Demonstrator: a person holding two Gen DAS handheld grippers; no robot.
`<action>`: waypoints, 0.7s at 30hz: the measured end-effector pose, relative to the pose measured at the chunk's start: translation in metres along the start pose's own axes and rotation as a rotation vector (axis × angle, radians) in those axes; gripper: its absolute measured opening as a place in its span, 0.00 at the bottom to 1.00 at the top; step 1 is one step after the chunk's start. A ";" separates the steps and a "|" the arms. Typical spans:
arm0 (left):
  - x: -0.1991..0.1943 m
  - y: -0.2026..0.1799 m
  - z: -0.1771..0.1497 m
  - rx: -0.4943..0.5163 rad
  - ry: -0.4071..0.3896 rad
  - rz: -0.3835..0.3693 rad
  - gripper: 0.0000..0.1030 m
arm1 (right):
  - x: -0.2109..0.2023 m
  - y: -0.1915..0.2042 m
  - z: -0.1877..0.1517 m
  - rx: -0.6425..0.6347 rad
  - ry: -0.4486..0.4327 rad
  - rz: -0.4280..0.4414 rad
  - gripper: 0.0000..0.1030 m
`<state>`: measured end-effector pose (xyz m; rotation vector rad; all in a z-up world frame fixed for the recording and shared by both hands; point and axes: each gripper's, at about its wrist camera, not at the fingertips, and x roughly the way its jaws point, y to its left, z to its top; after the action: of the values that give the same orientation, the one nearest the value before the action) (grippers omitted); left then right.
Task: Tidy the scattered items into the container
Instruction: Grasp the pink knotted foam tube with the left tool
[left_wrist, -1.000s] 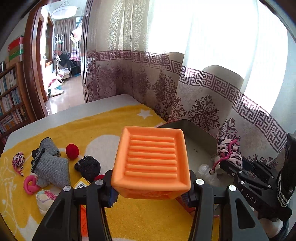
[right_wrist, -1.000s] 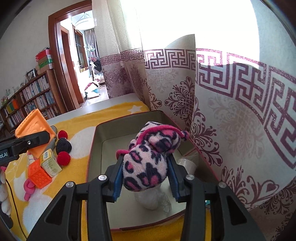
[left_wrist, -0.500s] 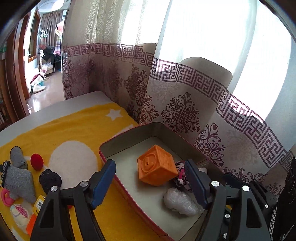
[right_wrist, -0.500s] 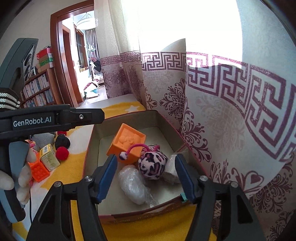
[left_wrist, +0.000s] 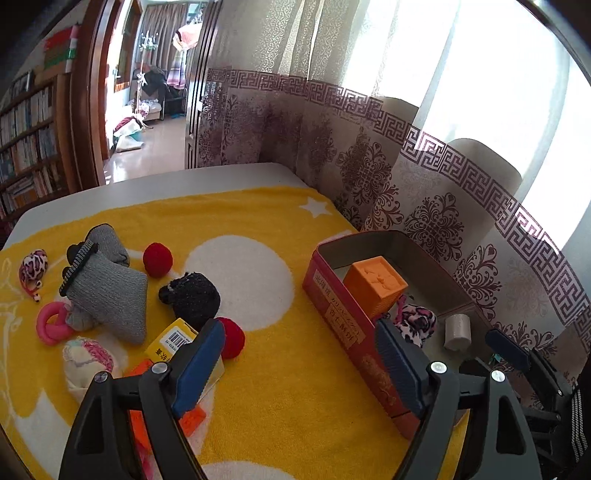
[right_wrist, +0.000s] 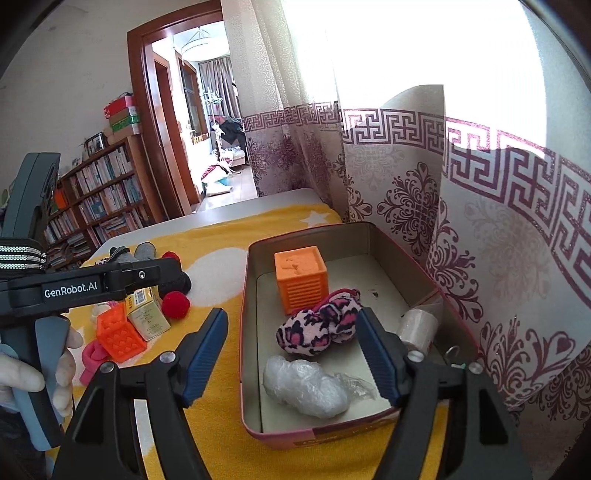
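Note:
The red tin stands on the yellow blanket by the curtain. Inside it lie an orange cube, a leopard plush toy, a plastic wrap bundle and a tape roll. My left gripper hangs over the blanket beside the tin's left wall, jaws opening, nothing between them. My right gripper hovers above the tin's near end, jaws opening and holding nothing; the plush lies below it.
Left of the tin lie a grey pouch, two red balls, a black pompom, a yellow box, a pink ring, an orange block and a small leopard toy. A curtain hangs right behind the tin.
The left gripper let go of the orange cube and the right let go of the leopard plush; both now lie in the tin. Both jaws widened. The left gripper swung back left.

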<state>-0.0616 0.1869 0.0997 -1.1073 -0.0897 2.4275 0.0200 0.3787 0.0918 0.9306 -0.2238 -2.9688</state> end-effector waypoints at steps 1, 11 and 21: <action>-0.005 0.011 -0.004 -0.019 0.000 0.016 0.82 | 0.001 0.005 0.000 -0.005 0.000 0.015 0.75; -0.063 0.120 -0.060 -0.233 -0.046 0.178 0.82 | 0.028 0.069 -0.009 -0.083 0.079 0.174 0.76; -0.052 0.134 -0.086 -0.169 0.019 0.191 0.82 | 0.052 0.109 -0.020 -0.118 0.153 0.213 0.76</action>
<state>-0.0210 0.0336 0.0450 -1.2646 -0.1938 2.6174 -0.0138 0.2652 0.0622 1.0419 -0.1325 -2.6715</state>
